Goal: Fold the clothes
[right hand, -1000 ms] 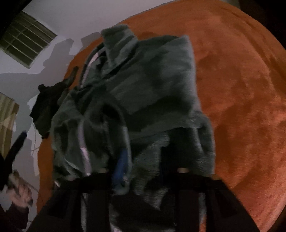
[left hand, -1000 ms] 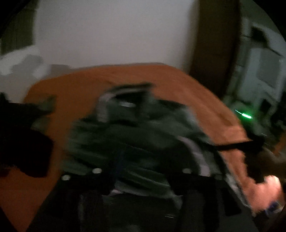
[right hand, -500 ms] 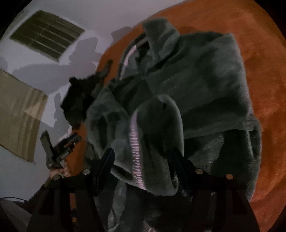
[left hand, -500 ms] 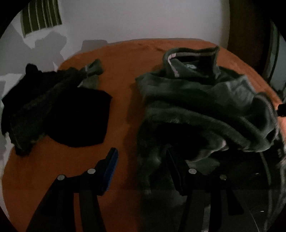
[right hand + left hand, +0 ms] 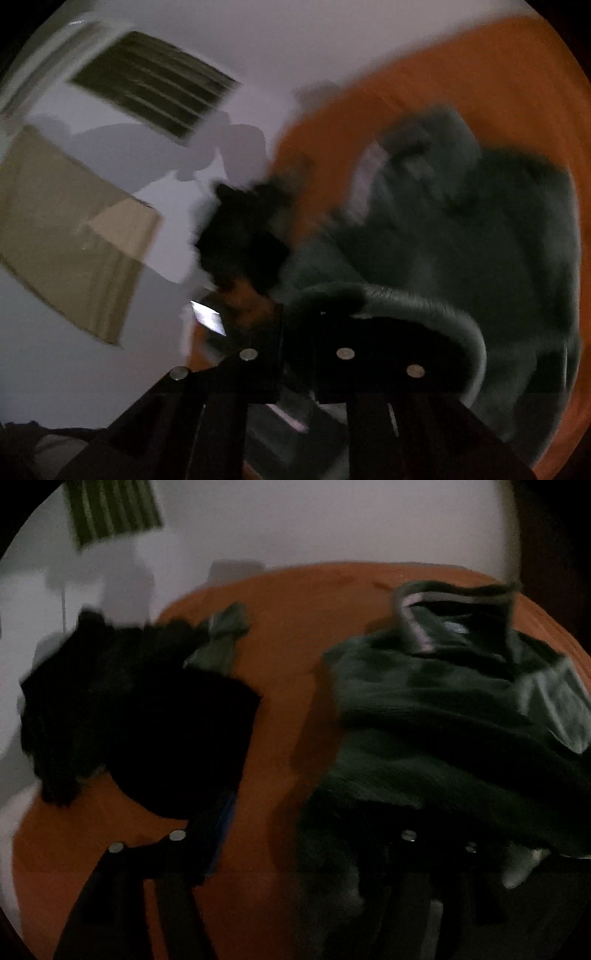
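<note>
Both grippers low over green fleece [image 5: 443,716].

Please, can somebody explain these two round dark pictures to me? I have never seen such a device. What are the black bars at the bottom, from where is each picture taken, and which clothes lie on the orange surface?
There is no robot here. A person holds a two-finger gripper in each hand, and each gripper carries a wide-angle camera, so the pictures are round and bent. The black bars at the bottom are the gripper's own fingers.

The left camera shows the left gripper, open, its fingers wide apart. On the orange blanket lies a dark pile of clothes, and beside it a grey-green fleece jacket, crumpled, not yet folded. Its edge covers one finger; nothing seems clamped.

The right camera is tilted and blurred by motion. The right gripper has the jacket's rolled edge draped over one finger; whether it pinches it, I cannot tell. The pale wall stands behind.
</note>
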Motion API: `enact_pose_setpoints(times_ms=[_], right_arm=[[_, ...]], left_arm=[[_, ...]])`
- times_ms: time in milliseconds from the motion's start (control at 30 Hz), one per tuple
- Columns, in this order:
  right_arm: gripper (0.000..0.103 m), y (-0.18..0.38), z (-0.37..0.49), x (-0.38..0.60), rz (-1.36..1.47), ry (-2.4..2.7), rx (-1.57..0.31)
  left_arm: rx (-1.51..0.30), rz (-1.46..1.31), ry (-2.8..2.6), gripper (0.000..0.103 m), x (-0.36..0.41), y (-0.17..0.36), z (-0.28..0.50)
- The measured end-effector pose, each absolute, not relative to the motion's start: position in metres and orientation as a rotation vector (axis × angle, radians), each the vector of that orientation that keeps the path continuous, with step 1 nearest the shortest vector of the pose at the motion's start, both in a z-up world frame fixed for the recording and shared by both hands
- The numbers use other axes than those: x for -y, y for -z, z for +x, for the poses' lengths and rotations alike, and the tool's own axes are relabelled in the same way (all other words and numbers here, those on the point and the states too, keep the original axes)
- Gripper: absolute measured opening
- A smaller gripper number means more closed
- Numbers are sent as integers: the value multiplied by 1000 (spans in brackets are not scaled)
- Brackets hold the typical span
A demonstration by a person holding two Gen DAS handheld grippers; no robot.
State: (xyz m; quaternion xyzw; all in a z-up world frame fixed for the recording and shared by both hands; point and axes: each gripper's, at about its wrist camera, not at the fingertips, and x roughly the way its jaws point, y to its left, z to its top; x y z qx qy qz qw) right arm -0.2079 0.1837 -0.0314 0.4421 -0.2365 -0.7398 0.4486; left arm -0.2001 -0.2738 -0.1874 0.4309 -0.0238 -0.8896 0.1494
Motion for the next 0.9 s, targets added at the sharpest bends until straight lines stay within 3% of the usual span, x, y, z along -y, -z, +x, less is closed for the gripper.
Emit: enact_pose_setpoints(times_ms=[67,200,300,367,500,667,733,767,800,900], right_arm=[[11,-7,-209,-182,967,1825,637],[11,-19,-202,-199,862,1924,734],[11,27,-190,-210,1029,2021,652],[11,75,-182,-224,1202,2026,641],[11,167,-162,-250,1530,1803,797],[13,175,-168,-261,1580,1847,729],[39,153,-189,-256,1496,1871,684],[70,144,-209,-244,1455,1864,643],[82,138,-224,-234,1432,1862,617],[82,139,-262,-210,1429,1852,582]], left_arm=[[5,1267,2550,68,287,194,-203],[-457,1189,2496,68,339,204,-174],[-837,1174,2417,65,371,226,-145],[-938,1134,2373,61,386,230,-132],[-1048,1124,2352,61,401,230,-129],[-963,1069,2401,61,389,204,-120],[-884,1077,2460,64,377,194,-122],[-828,1094,2478,65,371,193,-124],[-771,1111,2492,65,366,191,-127],[-608,1167,2516,65,352,192,-133]])
